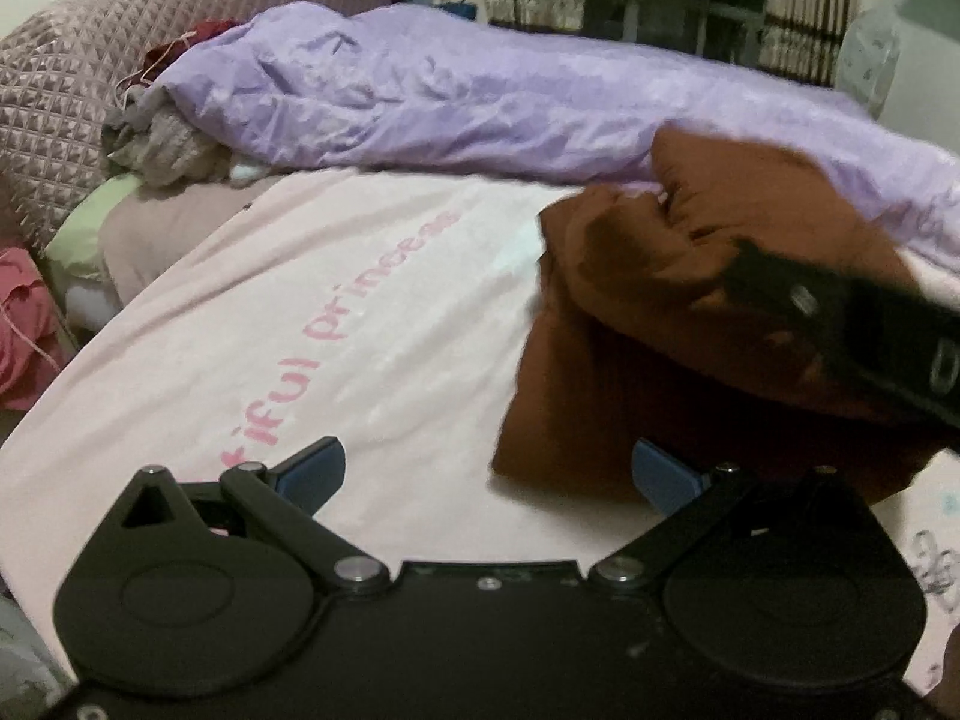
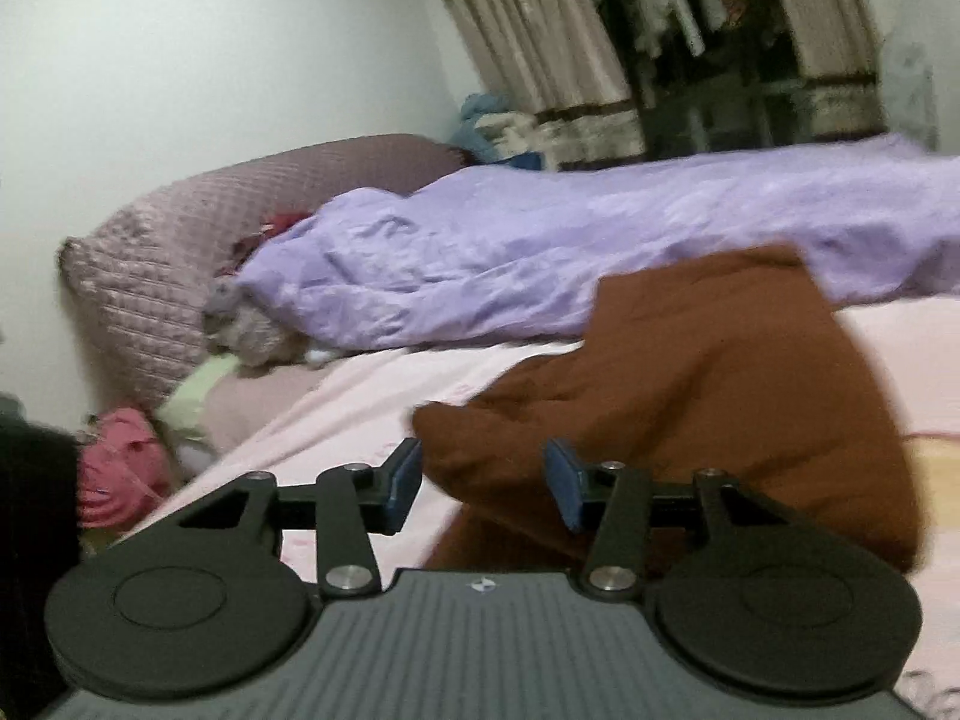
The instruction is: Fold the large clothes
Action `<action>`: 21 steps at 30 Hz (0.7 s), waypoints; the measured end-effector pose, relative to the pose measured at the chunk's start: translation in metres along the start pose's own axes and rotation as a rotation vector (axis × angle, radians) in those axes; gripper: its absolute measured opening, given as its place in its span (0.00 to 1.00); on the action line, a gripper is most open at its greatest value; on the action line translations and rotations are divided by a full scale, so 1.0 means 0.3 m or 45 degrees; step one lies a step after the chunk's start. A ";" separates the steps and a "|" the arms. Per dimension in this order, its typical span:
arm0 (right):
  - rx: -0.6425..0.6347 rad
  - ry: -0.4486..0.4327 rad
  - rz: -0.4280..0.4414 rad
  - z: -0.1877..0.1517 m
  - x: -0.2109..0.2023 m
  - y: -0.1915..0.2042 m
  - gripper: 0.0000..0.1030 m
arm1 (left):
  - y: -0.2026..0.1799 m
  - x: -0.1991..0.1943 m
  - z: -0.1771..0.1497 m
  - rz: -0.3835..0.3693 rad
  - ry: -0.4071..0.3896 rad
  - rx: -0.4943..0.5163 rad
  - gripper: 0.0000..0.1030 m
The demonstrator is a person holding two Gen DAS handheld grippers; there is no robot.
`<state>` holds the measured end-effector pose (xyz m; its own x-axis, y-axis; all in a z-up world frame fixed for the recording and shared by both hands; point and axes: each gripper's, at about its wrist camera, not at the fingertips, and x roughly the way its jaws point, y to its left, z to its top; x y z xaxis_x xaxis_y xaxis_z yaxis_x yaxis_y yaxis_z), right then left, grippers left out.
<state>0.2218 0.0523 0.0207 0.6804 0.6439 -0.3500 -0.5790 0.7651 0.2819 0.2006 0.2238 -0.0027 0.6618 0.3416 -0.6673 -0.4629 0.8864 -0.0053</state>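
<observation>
A rust-brown garment [image 1: 690,324] lies bunched on the pale pink sheet [image 1: 300,330] with pink lettering. My left gripper [image 1: 489,474] hovers over the sheet just left of the garment's near edge, open wide, with nothing between its blue pads [image 1: 312,471]. In the right wrist view the brown garment [image 2: 720,396] rises in a rumpled mound. My right gripper [image 2: 483,483] stands open at the garment's near corner, and a fold of cloth lies between the blue pads [image 2: 405,480] without being pinched. From the left wrist view the right gripper [image 1: 756,288] shows as a blurred black shape over the garment.
A crumpled lilac duvet [image 1: 480,90] runs along the far side of the bed. A quilted mauve headboard [image 1: 90,90] is at the left, with grey clothes [image 1: 162,144] beside it and pink fabric [image 1: 24,324] on the floor. Curtains and a dark wardrobe [image 2: 720,60] stand behind.
</observation>
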 end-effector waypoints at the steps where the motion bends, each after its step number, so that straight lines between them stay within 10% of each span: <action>1: -0.012 -0.005 -0.050 0.004 -0.015 -0.013 0.50 | -0.009 -0.015 0.010 -0.021 -0.014 -0.009 1.00; 11: 0.144 -0.029 -0.485 0.052 -0.100 -0.334 0.47 | -0.157 -0.016 0.113 -0.224 -0.060 0.053 1.00; 18: 0.210 0.026 -0.561 0.019 -0.066 -0.452 0.44 | -0.148 0.057 0.196 -0.333 -0.026 -0.118 1.00; 19: 0.210 0.030 -0.559 0.016 -0.062 -0.458 0.44 | -0.154 0.070 0.200 -0.340 -0.027 -0.112 0.96; 21: 0.207 0.041 -0.556 0.006 -0.055 -0.461 0.44 | -0.188 0.096 0.193 -0.315 -0.010 -0.018 0.43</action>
<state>0.2914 -0.0643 -0.0109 0.8289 0.2625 -0.4940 -0.1618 0.9578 0.2375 0.2800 0.2016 0.0216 0.7604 0.1171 -0.6388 -0.2944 0.9389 -0.1784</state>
